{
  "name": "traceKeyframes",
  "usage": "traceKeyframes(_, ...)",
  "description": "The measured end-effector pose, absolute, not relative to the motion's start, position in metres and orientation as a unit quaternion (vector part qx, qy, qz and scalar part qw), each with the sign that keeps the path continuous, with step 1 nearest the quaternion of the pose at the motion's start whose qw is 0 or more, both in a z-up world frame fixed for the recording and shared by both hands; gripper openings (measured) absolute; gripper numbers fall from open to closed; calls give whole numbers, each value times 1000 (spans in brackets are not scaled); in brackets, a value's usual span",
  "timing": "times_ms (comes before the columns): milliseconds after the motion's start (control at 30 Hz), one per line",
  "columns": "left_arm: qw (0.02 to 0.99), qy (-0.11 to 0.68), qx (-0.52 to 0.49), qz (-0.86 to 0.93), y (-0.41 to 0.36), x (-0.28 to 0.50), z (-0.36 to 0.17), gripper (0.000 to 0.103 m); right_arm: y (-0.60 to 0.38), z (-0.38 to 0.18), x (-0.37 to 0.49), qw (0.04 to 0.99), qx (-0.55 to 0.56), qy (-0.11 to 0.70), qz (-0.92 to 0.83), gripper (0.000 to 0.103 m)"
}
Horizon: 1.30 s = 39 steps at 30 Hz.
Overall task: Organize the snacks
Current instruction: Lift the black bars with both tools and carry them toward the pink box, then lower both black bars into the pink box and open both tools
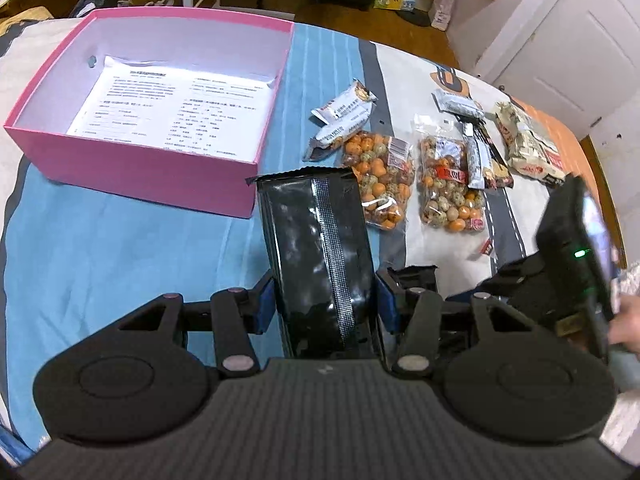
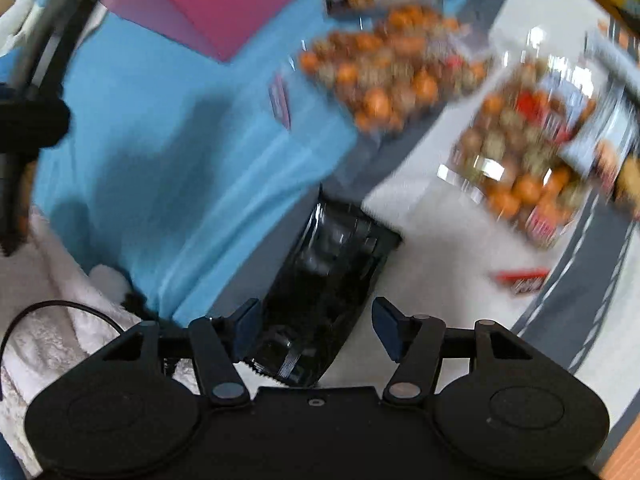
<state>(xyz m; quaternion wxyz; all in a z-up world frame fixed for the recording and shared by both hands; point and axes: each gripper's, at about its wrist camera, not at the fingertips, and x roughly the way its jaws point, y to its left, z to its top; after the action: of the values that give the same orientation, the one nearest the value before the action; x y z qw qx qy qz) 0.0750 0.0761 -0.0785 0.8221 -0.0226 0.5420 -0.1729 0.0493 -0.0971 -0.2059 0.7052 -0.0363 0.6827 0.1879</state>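
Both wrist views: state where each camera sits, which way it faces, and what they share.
Left wrist: on the left gripper, facing forward over the bed to the pink box; a black pouch stands between its fingers.
Right wrist: on the right gripper, angled down at the bedcover; another black pouch lies between its parted fingers.
Shared: the pink box and the nut bags.

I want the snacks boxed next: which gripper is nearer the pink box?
Left. The left gripper, holding a black packet, sits just beside the pink box; the right gripper is farther off, past the left one.
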Motion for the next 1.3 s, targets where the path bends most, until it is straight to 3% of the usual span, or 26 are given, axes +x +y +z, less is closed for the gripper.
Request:
traceKeyframes(100, 818, 546, -17, -180, 73, 72, -84, 49, -94, -217, 41, 710, -22, 682, 173, 67)
traceKeyframes(200, 814, 551, -13, -186, 71, 69, -88, 49, -84, -225, 31, 730, -22, 665, 153, 80)
traceKeyframes(233, 813, 552, -12, -187, 70, 67, -90, 49, -78, -227, 25, 739, -37, 657, 147, 80)
traceKeyframes(300, 811, 554, -9, -189, 70, 64, -92, 49, -67, -227, 14, 755, -75, 638, 133, 68)
traceKeyframes(400, 809, 556, -3, -189, 70, 60, -93, 49, -62, -221, 3, 763, -96, 624, 137, 63)
traceKeyframes(733, 806, 560, 21, -190, 74, 44, -84, 49, -83, -178, 1, 747, -23, 639, 181, 62)
traceKeyframes(1300, 839, 521, 44, -152, 106, 76, -19, 49, -45, -58, 45, 805, -53, 526, 269, 62)
